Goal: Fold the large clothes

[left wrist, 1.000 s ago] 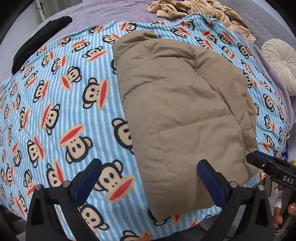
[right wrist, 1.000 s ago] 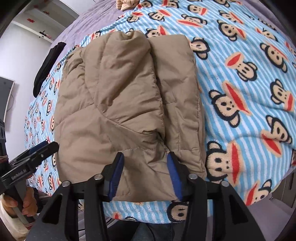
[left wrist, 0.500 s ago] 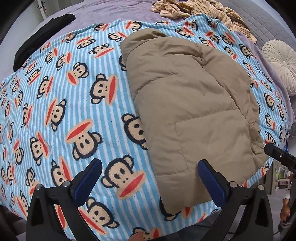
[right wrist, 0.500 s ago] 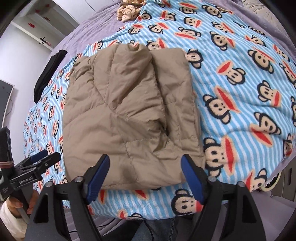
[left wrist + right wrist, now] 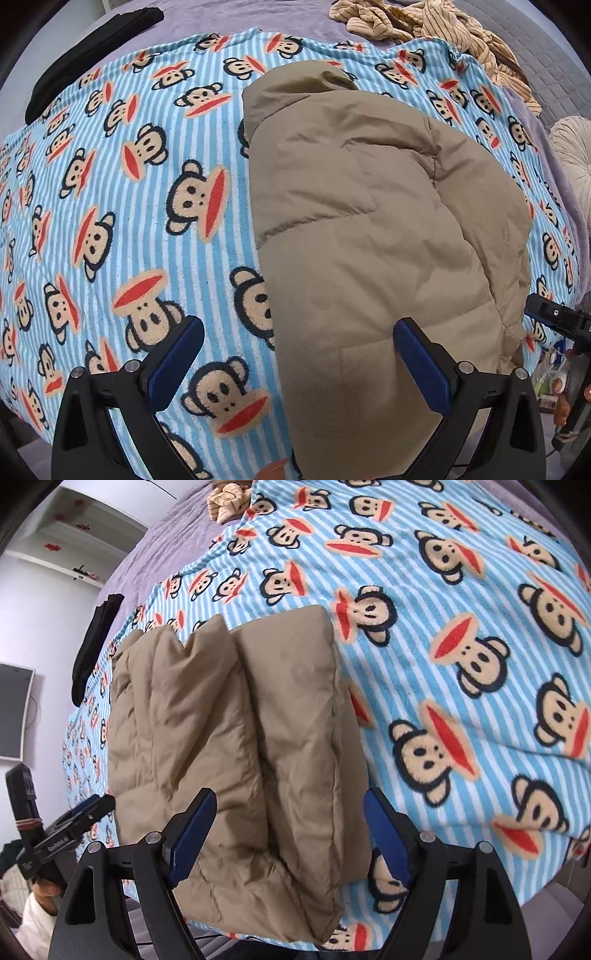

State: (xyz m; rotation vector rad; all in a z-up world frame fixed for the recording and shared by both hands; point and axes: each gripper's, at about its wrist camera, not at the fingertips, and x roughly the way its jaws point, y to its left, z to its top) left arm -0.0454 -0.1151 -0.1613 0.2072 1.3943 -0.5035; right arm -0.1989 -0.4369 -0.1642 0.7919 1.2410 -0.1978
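Observation:
A tan puffy jacket (image 5: pixel 369 229) lies folded lengthwise on a blue striped monkey-print blanket (image 5: pixel 110 184). My left gripper (image 5: pixel 297 325) is open above the jacket's near left edge, one finger over the blanket and one over the jacket. In the right wrist view the jacket (image 5: pixel 258 720) shows two padded folds side by side. My right gripper (image 5: pixel 290 795) is open above its near end, and its pads do not press the cloth. Each gripper shows at the edge of the other's view: the right gripper (image 5: pixel 554 317) and the left gripper (image 5: pixel 81 812).
The blanket (image 5: pixel 461 664) covers a purple bed. A black garment (image 5: pixel 92 48) lies at the far left, a heap of beige striped clothes (image 5: pixel 424 22) at the far end. A round cream cushion (image 5: pixel 576 155) sits far right. A monitor (image 5: pixel 13 709) hangs on the wall.
My right gripper's jaws have spread wide and let go of the jacket's near edge. Both grippers have shifted sideways along the bed's near edge; the jacket lies still.

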